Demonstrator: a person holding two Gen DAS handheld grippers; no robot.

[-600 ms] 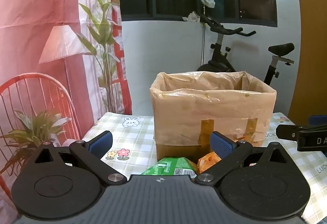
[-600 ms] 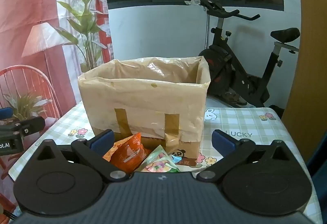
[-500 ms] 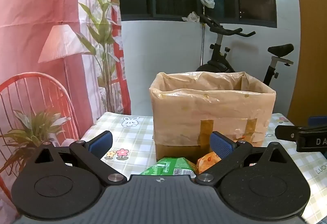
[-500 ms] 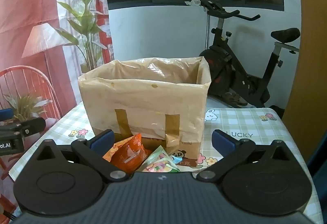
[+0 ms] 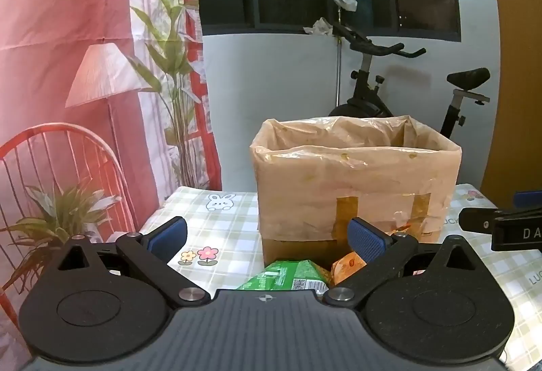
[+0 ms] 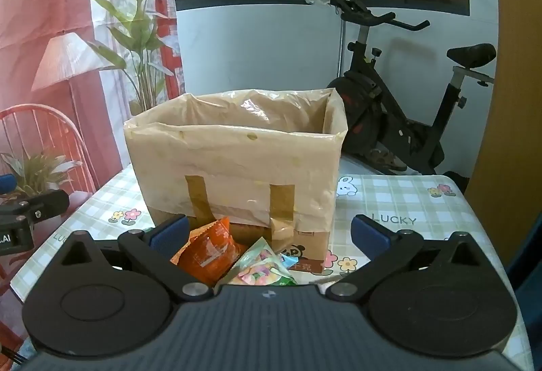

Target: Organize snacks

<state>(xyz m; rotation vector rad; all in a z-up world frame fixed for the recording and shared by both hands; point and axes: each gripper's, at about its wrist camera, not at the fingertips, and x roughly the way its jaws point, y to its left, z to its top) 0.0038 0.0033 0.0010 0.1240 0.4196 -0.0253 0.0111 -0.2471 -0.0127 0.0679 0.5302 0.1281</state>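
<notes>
Against the front wall of the tall cardboard box lined with a taped translucent plastic bag (image 6: 237,167), an orange foil snack packet (image 6: 208,252), a pastel candy pouch (image 6: 262,271) and a green foil snack bag (image 5: 288,274) lie on the checked table (image 6: 399,198), so nothing looks sorted yet. Whether the box holds anything cannot be told. Before it, the left claw (image 5: 267,237) and right claw (image 6: 269,232) both hang spread wide, gripping nothing.
</notes>
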